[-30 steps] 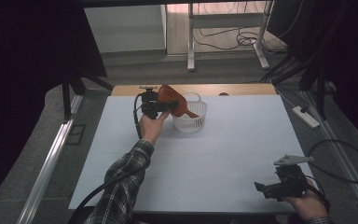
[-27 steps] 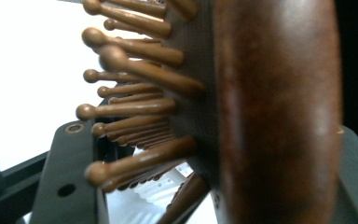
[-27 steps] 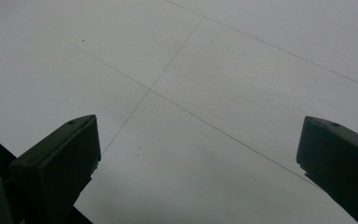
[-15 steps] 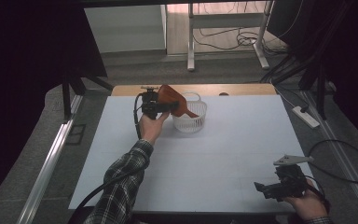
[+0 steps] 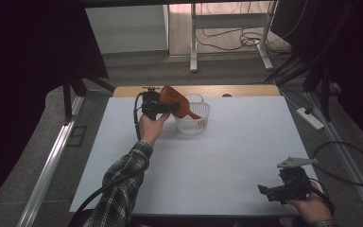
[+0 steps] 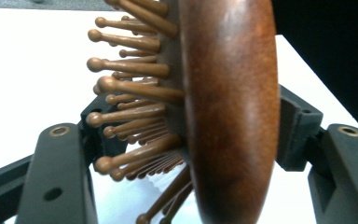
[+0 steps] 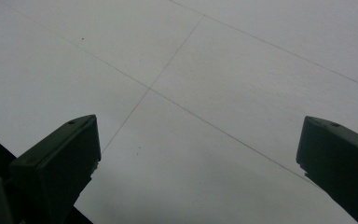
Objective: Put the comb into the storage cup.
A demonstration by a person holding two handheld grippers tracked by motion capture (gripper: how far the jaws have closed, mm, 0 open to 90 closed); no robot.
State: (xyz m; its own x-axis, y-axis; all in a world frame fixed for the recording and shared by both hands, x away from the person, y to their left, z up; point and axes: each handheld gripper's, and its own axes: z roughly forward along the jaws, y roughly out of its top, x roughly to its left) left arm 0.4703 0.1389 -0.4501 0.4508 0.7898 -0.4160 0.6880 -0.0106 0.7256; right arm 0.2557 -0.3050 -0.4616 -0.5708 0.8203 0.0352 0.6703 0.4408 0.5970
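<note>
A brown wooden hairbrush [image 5: 176, 100] with round-tipped pins [image 6: 121, 88] stands tilted over a white slatted basket [image 5: 194, 124] at the back of the table, its thin end reaching down into the basket. My left gripper [image 5: 169, 108] holds the brush head sideways. Its jaws have just been opening, and in the left gripper view [image 6: 191, 140] one pad still touches the pin tips while the other lies against the smooth back [image 6: 233, 116]. My right gripper [image 5: 263, 190] rests low at the front right, open above the bare table [image 7: 198, 154].
The white table [image 5: 227, 156] has faint seam lines. A wooden strip [image 5: 246, 90] runs along its far edge. A power strip [image 5: 309, 118] and cables lie on the floor to the right. Dark curtains hang on both sides.
</note>
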